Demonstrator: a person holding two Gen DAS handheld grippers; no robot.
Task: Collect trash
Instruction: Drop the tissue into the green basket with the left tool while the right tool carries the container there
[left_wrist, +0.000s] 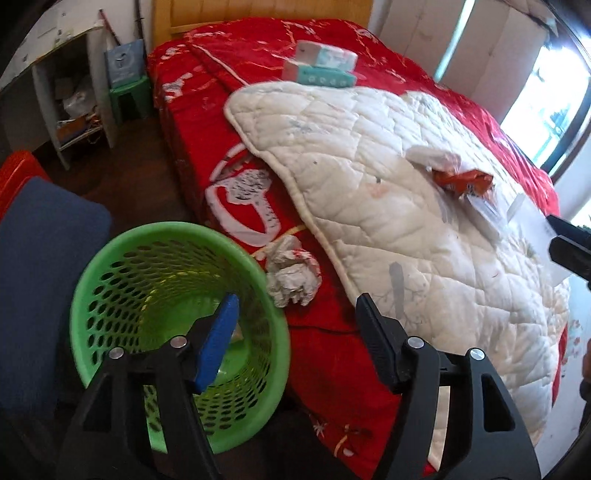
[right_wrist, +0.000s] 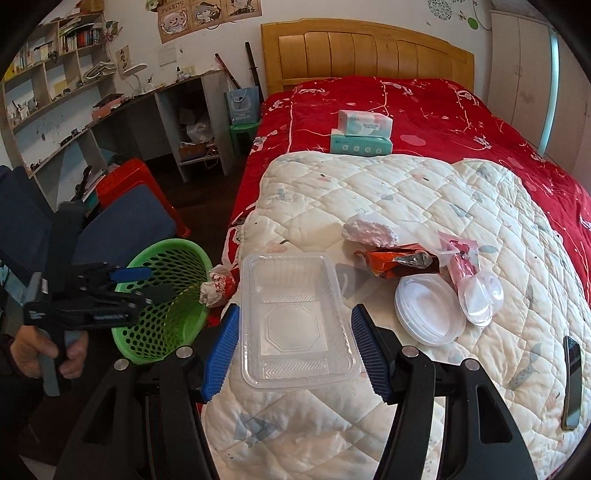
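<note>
Step in hand: the left tool (left_wrist: 295, 325) is hanging over the green basket (left_wrist: 110, 266) beside the bed, its jaws standing apart with nothing between them; a crumpled paper ball (left_wrist: 293, 271) is lying on the red bedspread (left_wrist: 325, 354) just beside the basket rim, outside it.
Right tool: the right tool (right_wrist: 295, 339) is grasping a clear plastic tray (right_wrist: 295, 317), blue pads pressing on its two long sides, and holding it above the white quilt (right_wrist: 369, 192).
Tray's direction: its long axis is running straight away from the tool toward the headboard, open side facing up, sitting roughly level.
Still waiting on the quilt: an orange wrapper (right_wrist: 399, 262), a white foam lump (right_wrist: 369, 230), a stack of round lids (right_wrist: 428, 310) and a pink bag with a clear cup (right_wrist: 476, 288).
Next move, as I judge it: the tray is needing a swing over to the basket mouth, tipped end-first, since lengthwise it looks close to the opening's width; the paper ball is also needing a pick-up.
Risk: the thin tray may be flexing or slipping in the grip.
</note>
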